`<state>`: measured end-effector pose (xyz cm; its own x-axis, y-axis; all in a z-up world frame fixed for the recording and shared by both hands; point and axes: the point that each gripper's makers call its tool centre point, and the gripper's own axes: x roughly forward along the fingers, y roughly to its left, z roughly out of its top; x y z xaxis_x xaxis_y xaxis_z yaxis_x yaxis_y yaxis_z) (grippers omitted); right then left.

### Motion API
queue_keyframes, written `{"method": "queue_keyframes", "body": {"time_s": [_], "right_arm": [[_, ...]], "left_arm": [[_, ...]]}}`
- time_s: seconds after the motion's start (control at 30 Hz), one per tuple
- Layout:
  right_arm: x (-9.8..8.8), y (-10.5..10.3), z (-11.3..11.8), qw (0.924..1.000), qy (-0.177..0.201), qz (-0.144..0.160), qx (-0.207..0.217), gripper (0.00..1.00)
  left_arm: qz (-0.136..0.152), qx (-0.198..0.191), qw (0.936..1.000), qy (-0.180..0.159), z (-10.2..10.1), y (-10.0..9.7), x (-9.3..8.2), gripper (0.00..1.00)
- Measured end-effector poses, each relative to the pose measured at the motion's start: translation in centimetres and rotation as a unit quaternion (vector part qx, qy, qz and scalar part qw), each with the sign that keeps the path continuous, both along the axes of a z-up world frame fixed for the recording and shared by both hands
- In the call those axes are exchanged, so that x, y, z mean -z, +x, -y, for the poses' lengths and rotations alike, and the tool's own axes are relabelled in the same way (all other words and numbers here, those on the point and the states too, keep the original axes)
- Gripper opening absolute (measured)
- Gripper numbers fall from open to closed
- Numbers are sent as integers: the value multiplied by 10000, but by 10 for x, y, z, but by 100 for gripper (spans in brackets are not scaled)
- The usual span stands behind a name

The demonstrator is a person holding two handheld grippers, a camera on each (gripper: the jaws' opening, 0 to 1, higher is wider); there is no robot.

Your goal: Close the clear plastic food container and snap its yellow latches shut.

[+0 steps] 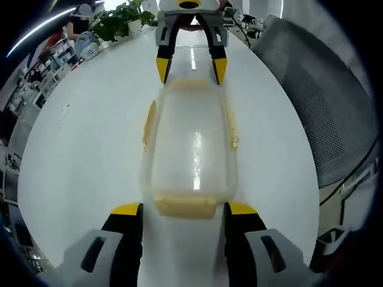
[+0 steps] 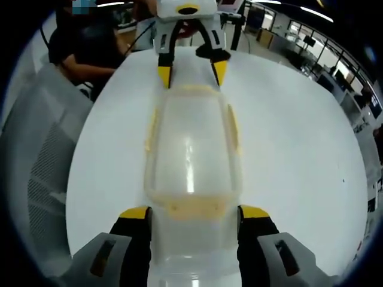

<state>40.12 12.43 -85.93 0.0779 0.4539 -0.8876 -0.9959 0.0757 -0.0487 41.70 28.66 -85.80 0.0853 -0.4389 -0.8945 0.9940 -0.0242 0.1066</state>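
Lid already seated, the clear plastic food container [image 1: 190,152] lies on the white desk [image 1: 90,155] between the left claw [image 1: 184,208] and right claw [image 2: 195,211], both spread wide at opposite ends, holding nothing, its yellow latches [image 1: 185,205] apparently awaiting snapping.

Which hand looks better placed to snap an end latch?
Probably left: the left gripper jaws flank an end latch at the tips. The right gripper has the container end deeper between its jaws.

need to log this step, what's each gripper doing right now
Left gripper: open, jaws either side of the container's end latch.
Right gripper: open, straddling the opposite end.
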Motion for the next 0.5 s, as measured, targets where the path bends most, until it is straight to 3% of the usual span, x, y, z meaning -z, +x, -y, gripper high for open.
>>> {"method": "queue_keyframes", "body": {"time_s": [0.17, 0.5], "right_arm": [[-6, 3, -3, 9999, 143, 41, 64, 58], [0, -1, -2, 9999, -16, 47, -115, 57]], "left_arm": [[19, 12, 10000, 29, 0, 1, 0, 55], [-43, 50, 10000, 34, 0, 0, 1, 55]]}}
